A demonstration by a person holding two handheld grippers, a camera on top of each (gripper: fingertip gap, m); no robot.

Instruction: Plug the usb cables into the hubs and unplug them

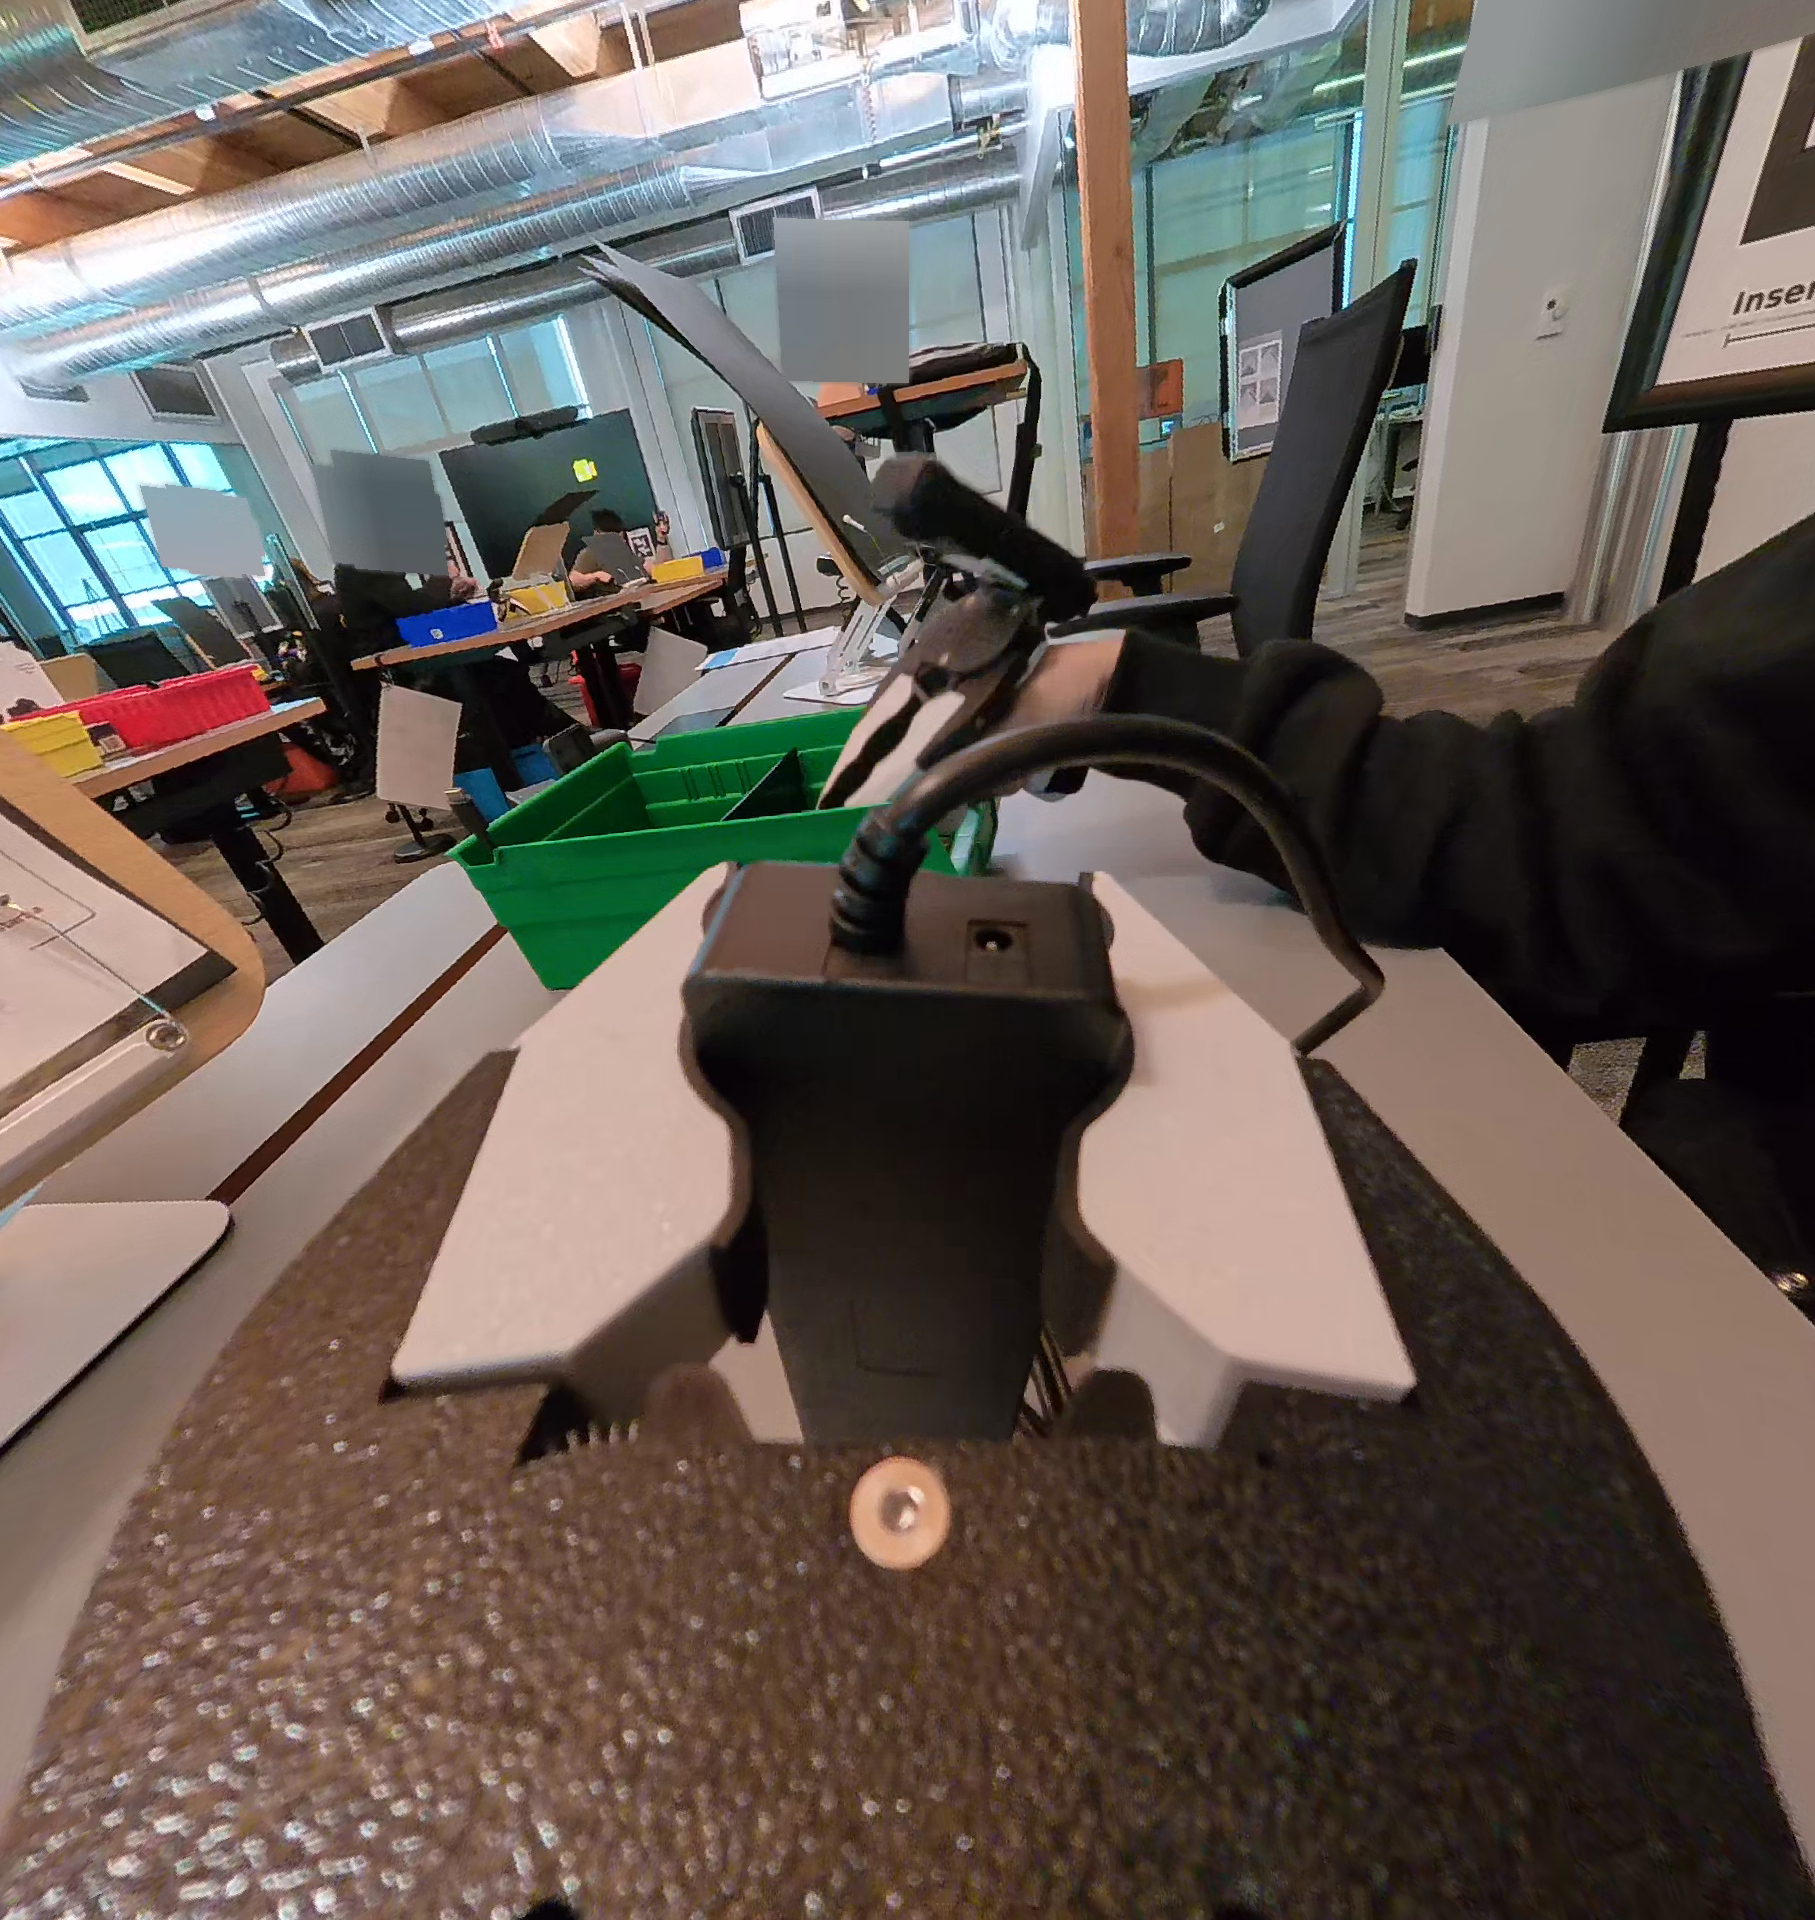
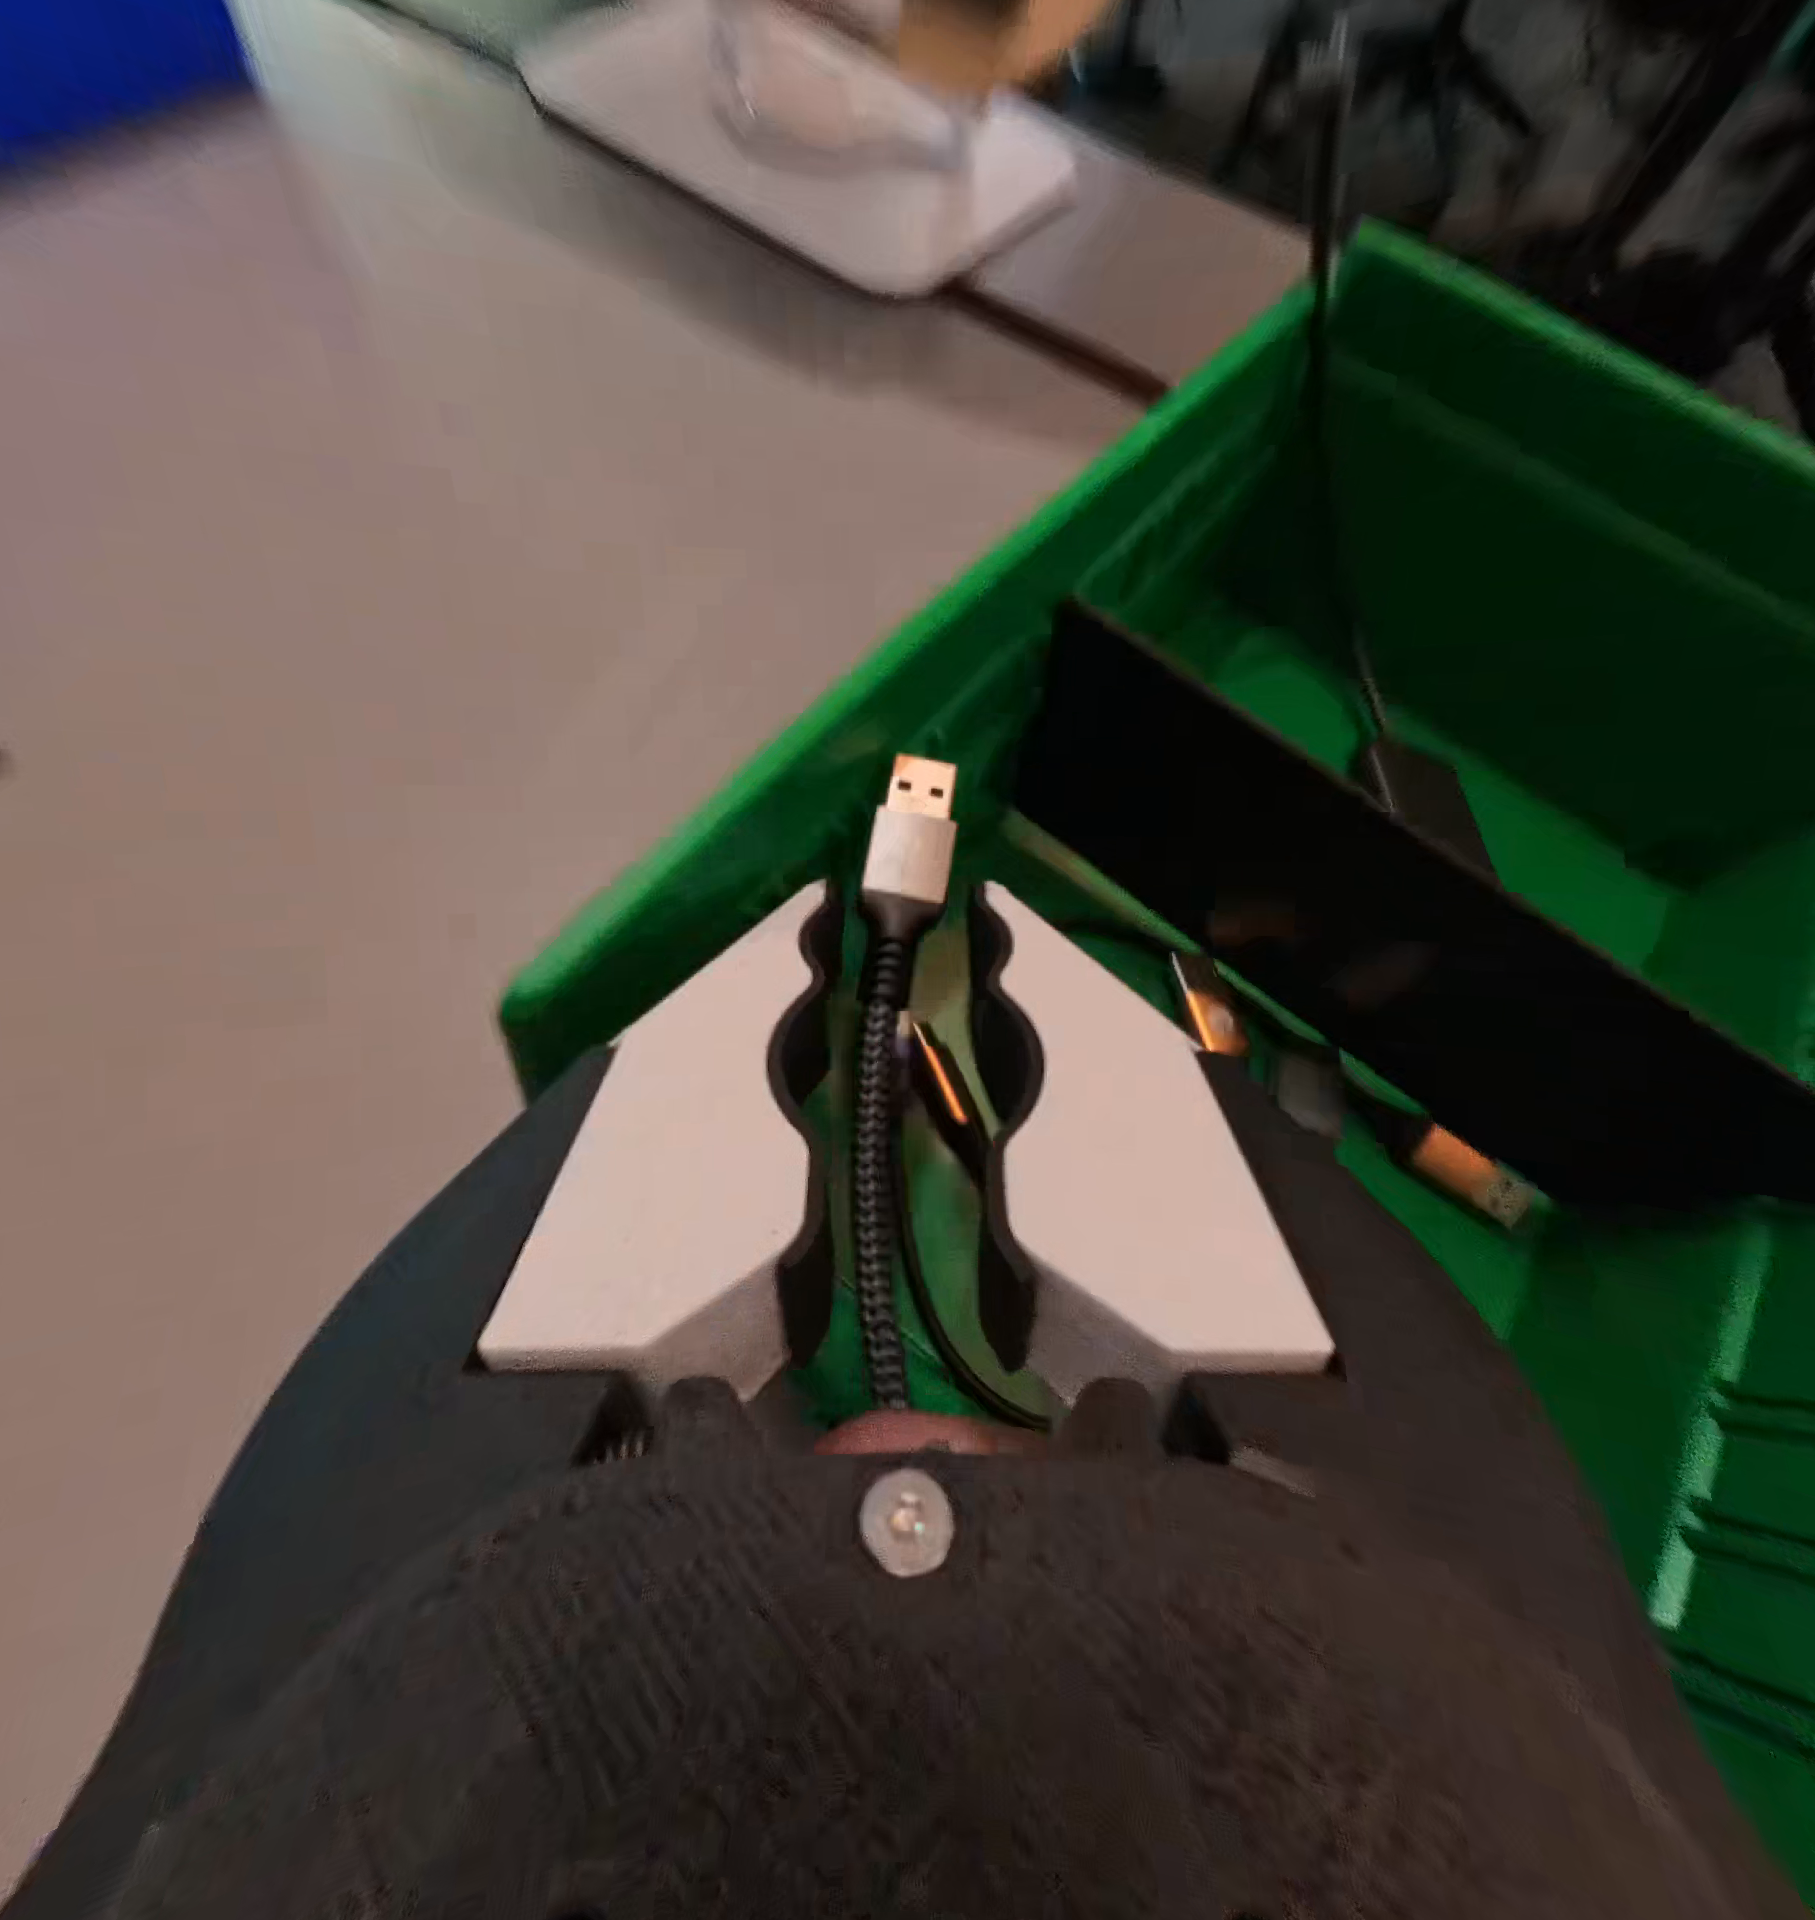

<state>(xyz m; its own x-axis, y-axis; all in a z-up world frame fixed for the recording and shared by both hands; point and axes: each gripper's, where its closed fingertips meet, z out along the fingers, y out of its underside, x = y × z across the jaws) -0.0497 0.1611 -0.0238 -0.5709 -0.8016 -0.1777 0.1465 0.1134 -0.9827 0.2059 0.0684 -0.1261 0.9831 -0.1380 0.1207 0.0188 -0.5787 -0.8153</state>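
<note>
My left gripper is shut on a black USB hub, held lengthwise between the white fingers. The hub's own black cord arcs out of its far end to the right. My right gripper is over the near corner of a green bin; its jaws stand apart. A black braided USB cable with a silver plug runs between them, close to the left finger, without being pinched. The right gripper also shows in the left wrist view, tilted down over the bin.
A black divider crosses the bin, and more cables with orange plugs lie beside it. A person's black sleeve reaches in from the right. A tilted display stand stands at the left on the grey table. A white stand base sits beyond the bin.
</note>
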